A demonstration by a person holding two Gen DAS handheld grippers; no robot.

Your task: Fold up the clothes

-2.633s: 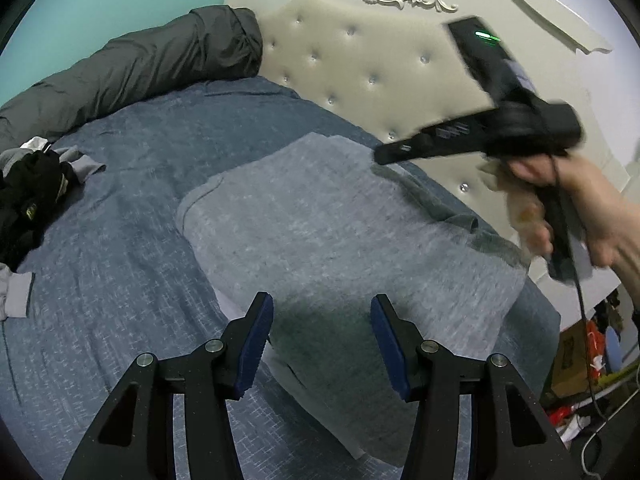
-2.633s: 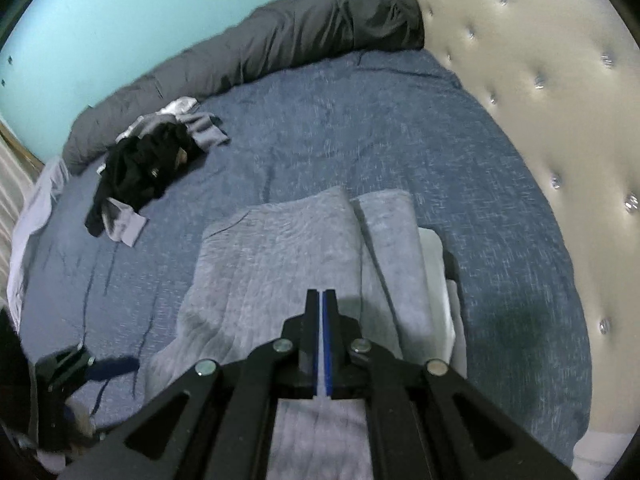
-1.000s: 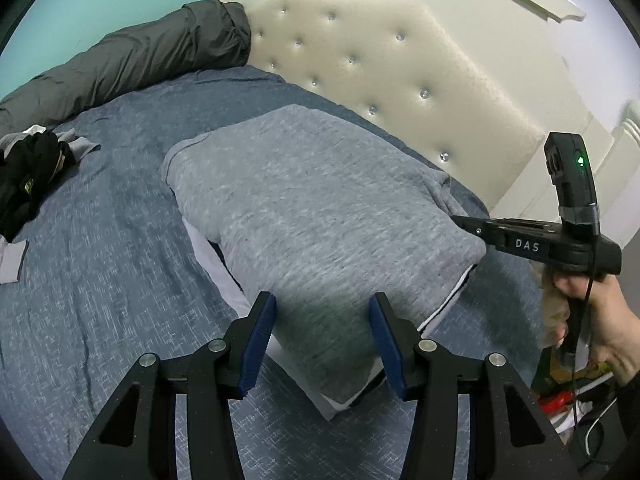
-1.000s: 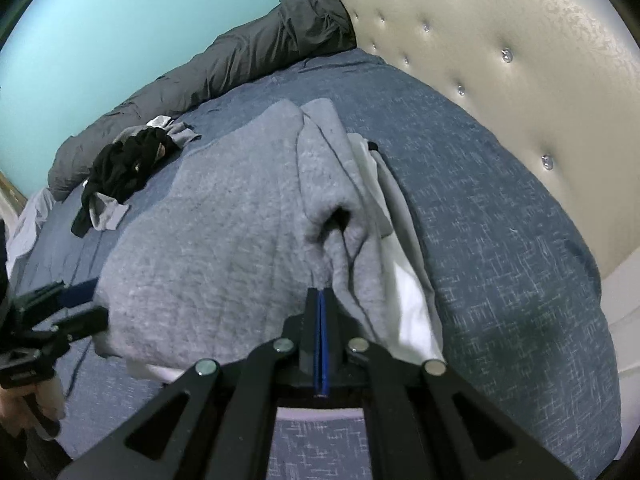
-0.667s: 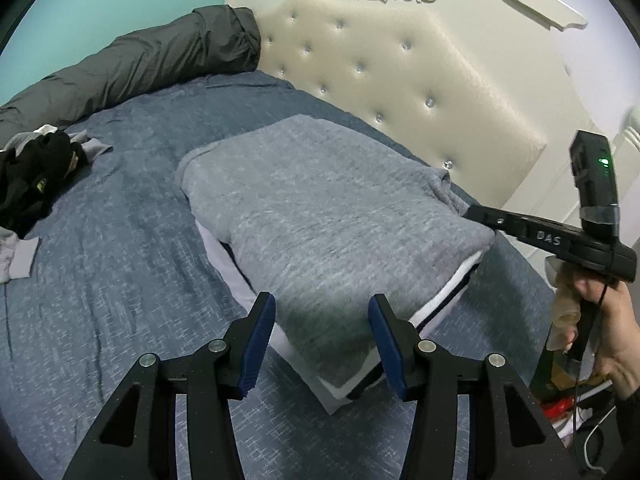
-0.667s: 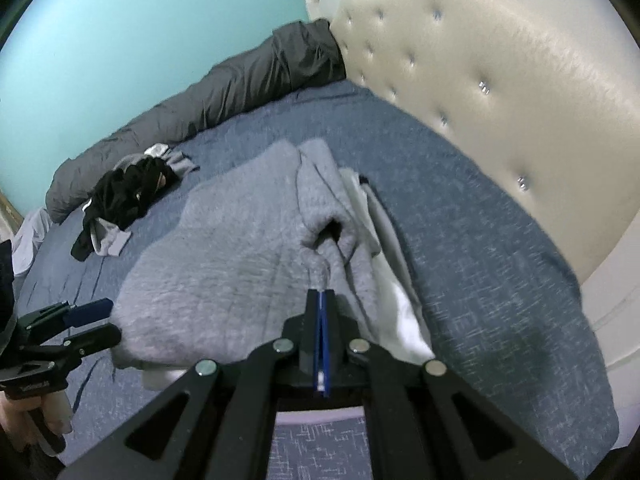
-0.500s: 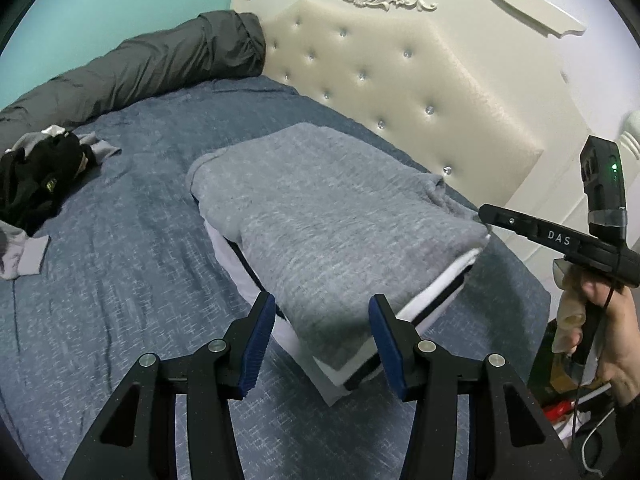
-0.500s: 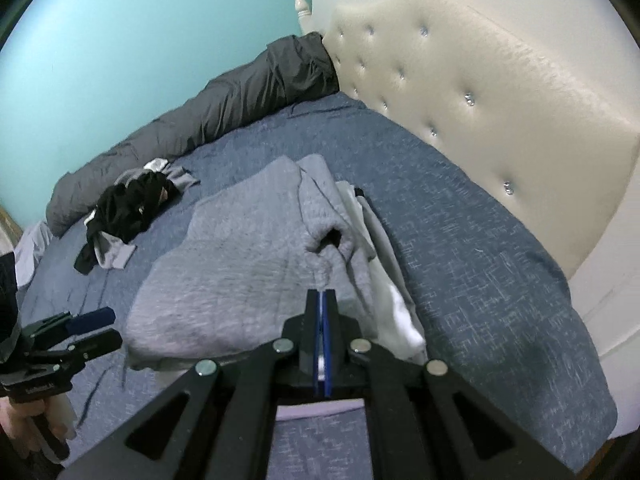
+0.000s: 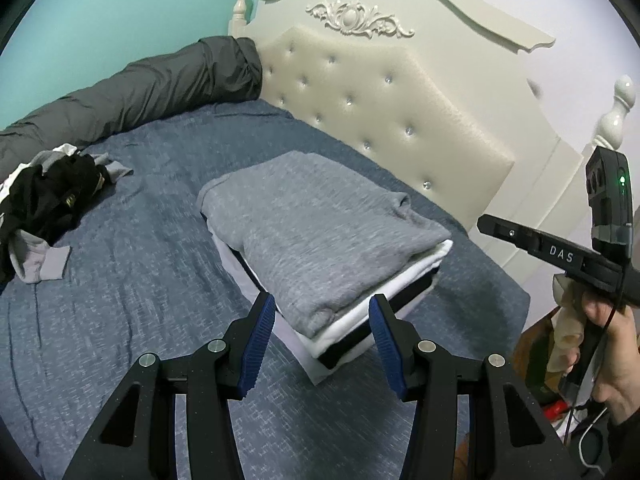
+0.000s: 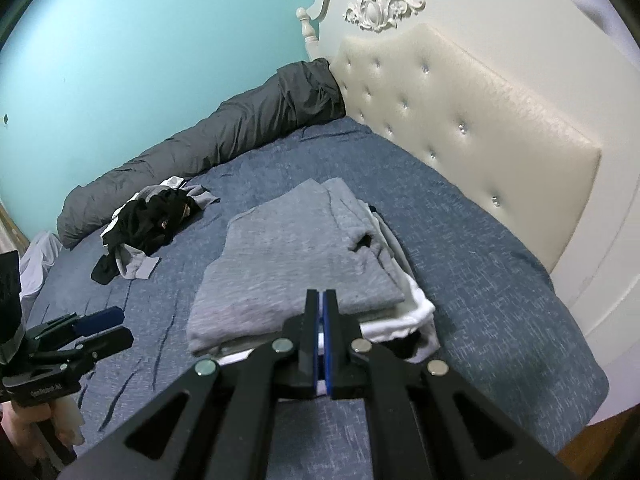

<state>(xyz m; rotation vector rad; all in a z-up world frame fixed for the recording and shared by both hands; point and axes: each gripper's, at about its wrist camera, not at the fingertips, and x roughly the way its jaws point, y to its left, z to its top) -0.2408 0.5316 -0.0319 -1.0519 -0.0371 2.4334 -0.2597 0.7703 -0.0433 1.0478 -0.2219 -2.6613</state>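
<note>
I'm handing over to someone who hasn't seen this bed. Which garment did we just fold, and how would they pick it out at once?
Start at the cream tufted headboard; just in front of it on the blue bedspread sits a squared stack. The grey sweatshirt is its top layer, over white and black folded pieces. Unlike the crumpled black and grey clothes pile nearer the teal wall, it lies flat and folded.

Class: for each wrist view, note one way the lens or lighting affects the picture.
Left wrist view: the fisheye bends the headboard and blacks out the frame corners. Right wrist view: the light is dim and even, the blue bedcover looks slightly soft, and a faint shadow falls beside the folded grey garment.
</note>
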